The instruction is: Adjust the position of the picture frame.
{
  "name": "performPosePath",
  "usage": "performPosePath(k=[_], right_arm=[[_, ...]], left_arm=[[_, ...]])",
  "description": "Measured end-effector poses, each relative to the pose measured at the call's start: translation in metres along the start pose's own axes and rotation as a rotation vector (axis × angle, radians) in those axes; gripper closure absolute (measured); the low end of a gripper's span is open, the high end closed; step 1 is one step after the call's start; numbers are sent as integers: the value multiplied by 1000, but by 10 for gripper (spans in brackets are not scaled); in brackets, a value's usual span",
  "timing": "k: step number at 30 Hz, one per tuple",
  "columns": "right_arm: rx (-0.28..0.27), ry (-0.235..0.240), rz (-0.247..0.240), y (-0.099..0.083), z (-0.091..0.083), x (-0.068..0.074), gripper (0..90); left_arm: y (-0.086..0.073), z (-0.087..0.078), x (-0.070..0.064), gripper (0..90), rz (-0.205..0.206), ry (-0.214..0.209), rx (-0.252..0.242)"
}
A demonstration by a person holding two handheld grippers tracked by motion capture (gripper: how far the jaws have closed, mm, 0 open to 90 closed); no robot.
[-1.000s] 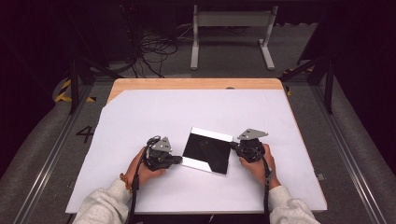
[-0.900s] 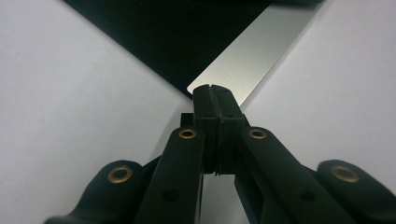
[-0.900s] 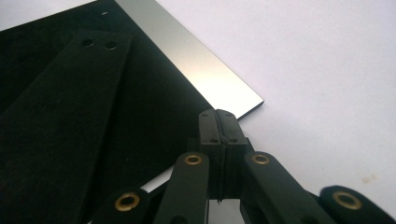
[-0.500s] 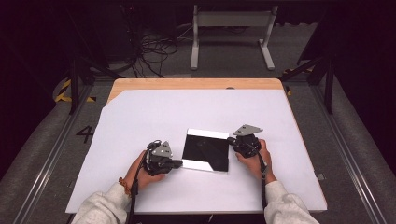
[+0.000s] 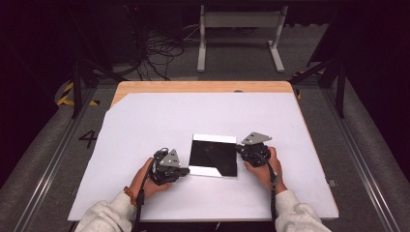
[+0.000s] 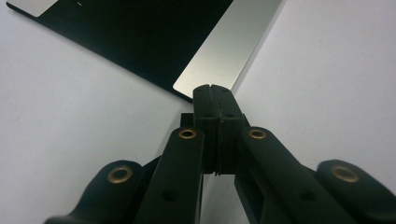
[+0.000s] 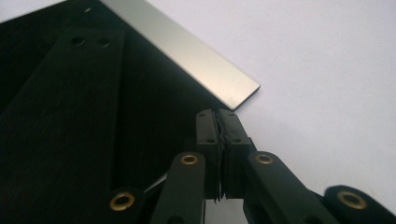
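Both hand-held grippers shifted, black panel (image 5: 213, 155) between

A square black plate (image 5: 213, 155) with silver strips along two opposite edges lies flat on the white table sheet (image 5: 145, 125).

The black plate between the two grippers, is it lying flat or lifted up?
Lying flat. The black plate rests on the white table; both grippers' fingers are shut at its corners.

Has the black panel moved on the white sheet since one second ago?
Yes. The black panel has slid slightly away from the person, toward the table's wooden far edge.
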State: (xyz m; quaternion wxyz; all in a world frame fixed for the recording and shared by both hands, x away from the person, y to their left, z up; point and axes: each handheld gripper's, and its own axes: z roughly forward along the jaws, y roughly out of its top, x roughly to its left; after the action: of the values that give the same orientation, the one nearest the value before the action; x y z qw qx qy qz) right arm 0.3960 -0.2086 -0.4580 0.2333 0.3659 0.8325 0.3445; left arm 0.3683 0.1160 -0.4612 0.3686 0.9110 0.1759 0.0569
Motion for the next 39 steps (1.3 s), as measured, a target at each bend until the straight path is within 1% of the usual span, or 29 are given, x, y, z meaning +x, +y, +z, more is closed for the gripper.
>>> performPosePath(k=[3, 5, 6, 8, 9, 11, 12, 14, 15, 16, 17, 20, 22, 24, 27, 29, 30, 31, 33, 34, 35, 37, 39], right_arm=[[0, 12, -15, -8, -11, 4, 891], [-14, 43, -15, -13, -25, 5, 900], [-14, 43, -15, -13, -25, 5, 900], [-21, 69, -13, -17, -34, 6, 900], [-19, 81, -27, -19, -39, 8, 900], [-29, 112, -21, -22, -46, 11, 900], [-29, 123, -24, -24, -49, 13, 900], [-28, 142, -53, -27, -55, 18, 894], [-32, 153, -60, -28, -57, 19, 895], [-29, 159, -62, -30, -59, 21, 895], [-23, 165, -64, -32, -60, 22, 895], [-21, 166, -67, -36, -64, 24, 895], [-27, 170, -60, -38, -66, 23, 895], [-23, 176, -64, -40, -68, 23, 894], [-12, 175, -61, -41, -67, 22, 891], [-4, 177, -67, -42, -65, 23, 890], [-1, 178, -73, -42, -64, 24, 890], [0, 182, -79, -41, -63, 25, 890], [2, 183, -80, -41, -62, 25, 890], [1, 185, -80, -41, -61, 24, 890], [0, 185, -81, -40, -61, 24, 890], [-3, 188, -80, -40, -62, 23, 890], [-4, 189, -78, -40, -63, 22, 882]], left_arm=[[0, 0, 0, 898, -3, -4, -7], [-1, 1, -1, 898, -2, -4, -9], [-1, 1, -1, 898, 3, -3, -13], [-1, 1, -1, 898, -4, -8, -15], [-1, 2, -1, 898, -8, -11, -18], [-1, 2, 0, 898, -14, -14, -22], [-1, 2, -1, 898, -8, -14, -26], [-2, 3, -1, 898, -12, -21, -32], [-2, 3, -1, 897, -9, -23, -31], [-2, 3, -1, 898, -4, -21, -34], [-2, 3, -1, 897, -7, -22, -34], [-1, 4, -2, 896, 0, -19, -32], [0, 5, -3, 897, -6, -21, -35], [0, 5, -2, 896, -6, -22, -38], [1, 6, -2, 895, -15, -23, -40], [1, 6, -3, 894, -14, -19, -42], [0, 6, -3, 893, -20, -22, -43], [0, 6, -2, 875, -29, -37, -51], [-1, 5, -1, 848, -28, -44, -52], [0, 4, -1, 848, -19, -37, -45], [0, 1, -2, 848, -17, -28, -51], [1, -4, -3, 846, -12, -18, -70], [0, -10, -3, 838, -20, -5, -98]])
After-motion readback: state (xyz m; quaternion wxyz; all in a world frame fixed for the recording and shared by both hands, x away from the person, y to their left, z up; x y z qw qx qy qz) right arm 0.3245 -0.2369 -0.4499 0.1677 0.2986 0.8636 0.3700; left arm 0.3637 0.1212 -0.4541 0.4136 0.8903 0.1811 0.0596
